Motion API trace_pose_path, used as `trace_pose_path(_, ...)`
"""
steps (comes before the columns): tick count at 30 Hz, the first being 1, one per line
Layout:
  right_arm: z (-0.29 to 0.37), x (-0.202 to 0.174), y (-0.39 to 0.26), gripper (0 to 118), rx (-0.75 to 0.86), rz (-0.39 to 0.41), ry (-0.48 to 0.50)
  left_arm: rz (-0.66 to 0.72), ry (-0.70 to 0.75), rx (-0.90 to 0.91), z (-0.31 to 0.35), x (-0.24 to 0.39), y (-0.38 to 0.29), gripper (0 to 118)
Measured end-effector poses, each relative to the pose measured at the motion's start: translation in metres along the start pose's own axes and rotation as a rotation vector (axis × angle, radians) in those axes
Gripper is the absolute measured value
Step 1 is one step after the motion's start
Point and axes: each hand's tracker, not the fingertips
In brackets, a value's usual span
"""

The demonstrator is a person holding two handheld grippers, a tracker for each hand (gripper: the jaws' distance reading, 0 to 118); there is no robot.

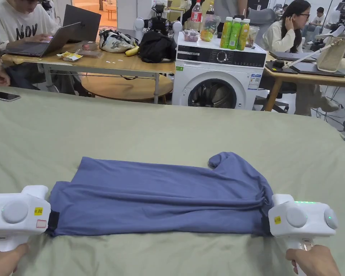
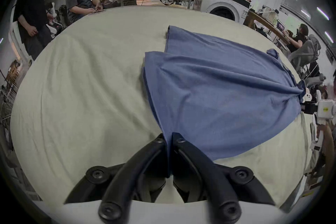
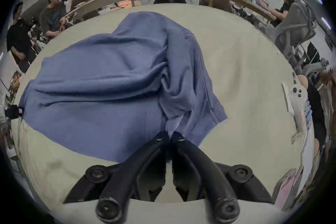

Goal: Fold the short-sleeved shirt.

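The blue shirt (image 1: 157, 196) lies on the green-covered bench (image 1: 168, 133), close to the near edge and about in the middle between the left and right edges. It is already folded into a long band that runs from side to side. One sleeve (image 1: 222, 160) sticks up at the far right end.

The left gripper (image 2: 168, 137) is closed tight on the left end of the shirt, with cloth pinched between both jaws. The right gripper (image 3: 170, 134) is closed on the bunched right end in the same way.

The shirt looks soft, thin and light. It bends and wrinkles easily, and it will sag in the middle if it is lifted by the ends. I think the best places to hold it are the two end corners, so the band stays flat and pulled straight. The right end is bunched up and may need smoothing.

Past the far edge stands a washing machine (image 1: 218, 77) with bottles (image 1: 234, 33) on top. Something dark shows behind its round door, but I cannot tell what.
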Motion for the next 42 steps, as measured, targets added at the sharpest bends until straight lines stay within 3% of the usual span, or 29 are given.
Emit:
trace_pose_path(8, 0.076, 0.017, 0.007, 0, 0.146, -0.064, 0.052, 0.027, -0.062, 0.139, 0.051, -0.007, 0.013, 0)
trace_pose_path(15, 0.119, 0.016, -0.021, 0, 0.143, -0.017, 0.004, 0.018, -0.072, 0.157, 0.085, -0.019, -0.005, 0)
trace_pose_path(27, 0.097, 0.001, -0.115, 0, -0.035, 0.069, -0.065, 0.006, -0.053, 0.023, 0.066, -0.025, -0.085, 0)
trace_pose_path(35, 0.090, -0.005, -0.112, 0, -0.045, 0.040, -0.091, 0.010, -0.036, -0.009, 0.052, -0.021, -0.090, 0)
trace_pose_path(36, 0.095, -0.005, -0.108, 3, -0.043, 0.027, -0.093, 0.016, -0.036, 0.001, 0.056, -0.020, -0.088, 0)
trace_pose_path(38, 0.110, -0.008, -0.100, 21, 0.027, 0.001, -0.123, 0.026, -0.020, 0.039, 0.067, -0.017, -0.080, 3)
trace_pose_path(40, 0.124, -0.014, -0.092, 60, 0.093, 0.009, -0.150, 0.030, -0.022, 0.117, 0.079, -0.012, -0.073, 31)
trace_pose_path(42, 0.139, -0.019, -0.083, 61, 0.178, -0.022, -0.128, 0.056, -0.013, 0.197, 0.089, -0.007, -0.071, 39)
